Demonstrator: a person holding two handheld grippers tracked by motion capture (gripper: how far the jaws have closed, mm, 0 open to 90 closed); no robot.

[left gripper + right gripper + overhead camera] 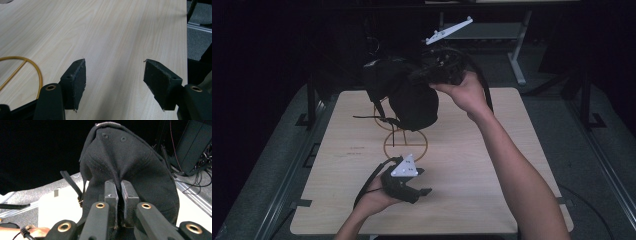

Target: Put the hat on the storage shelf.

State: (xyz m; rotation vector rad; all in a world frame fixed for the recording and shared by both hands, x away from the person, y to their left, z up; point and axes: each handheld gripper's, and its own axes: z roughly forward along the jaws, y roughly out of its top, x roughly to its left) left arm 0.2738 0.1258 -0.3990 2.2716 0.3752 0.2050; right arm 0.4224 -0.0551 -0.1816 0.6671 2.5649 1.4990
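A black cap (408, 99) hangs in the air above the far half of the wooden table (472, 165). My right gripper (416, 77) is shut on its fabric; in the right gripper view the jaws (119, 184) pinch a fold of the cap (130, 157) between them. The cap's strap (72, 185) dangles to the left. My left gripper (424, 181) is held low over the table's near middle. Its jaws stand wide open (115, 72), with nothing but bare wood between them.
A yellow circle outline (404, 145) is marked on the table under the cap, and its arc (37, 72) lies left of the left jaws. Metal rails (287, 170) run along both table sides. A desk frame (517, 55) stands behind.
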